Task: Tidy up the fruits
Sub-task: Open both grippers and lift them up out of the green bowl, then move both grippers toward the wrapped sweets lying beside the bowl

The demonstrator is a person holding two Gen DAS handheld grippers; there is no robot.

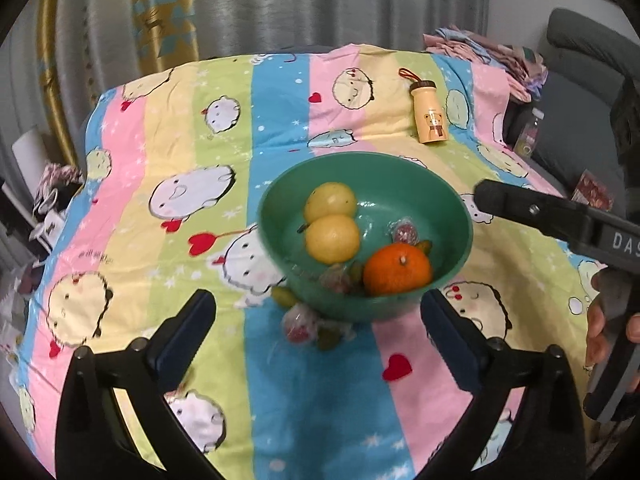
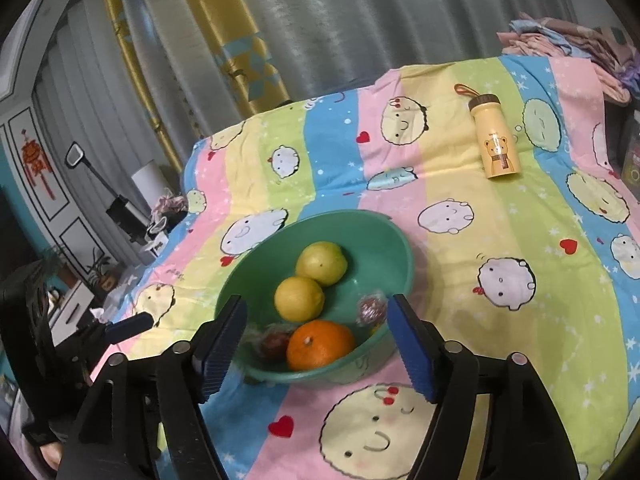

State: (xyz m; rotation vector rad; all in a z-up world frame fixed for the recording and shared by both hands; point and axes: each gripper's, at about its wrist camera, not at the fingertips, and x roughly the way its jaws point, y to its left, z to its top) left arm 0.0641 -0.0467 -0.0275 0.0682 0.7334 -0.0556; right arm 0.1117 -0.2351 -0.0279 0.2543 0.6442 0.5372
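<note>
Left wrist view, from the left edge across: a striped pastel tablecloth [image 1: 224, 128] with cartoon faces and red hearts covers the table, soft and slightly rumpled. The left gripper [image 1: 316, 332] stands released, its dark ribbed pads wide apart with nothing between them. Just ahead of it, small wrapped fruits [image 1: 298, 326] in crinkly clear film lie on the cloth against the near side of the green bowl [image 1: 276, 236], which is round, smooth and matt. Inside sit two yellow lemons [image 1: 332, 238] touching each other, then an orange [image 1: 398, 269] with dimpled skin, and more wrapped pieces [image 1: 404, 233] behind it. Farther back a cream bottle [image 1: 430, 114] with a bear print and brown cap lies on its side. The right gripper [image 1: 532, 212] juts in from the right edge, a hand [image 1: 600, 332] behind it.

Right wrist view: the right gripper [image 2: 316, 340] is also released, blue ribbed pads flanking the bowl's [image 2: 400, 248] near rim without touching the fruit. Grey pleated curtains [image 2: 360, 20] hang behind
</note>
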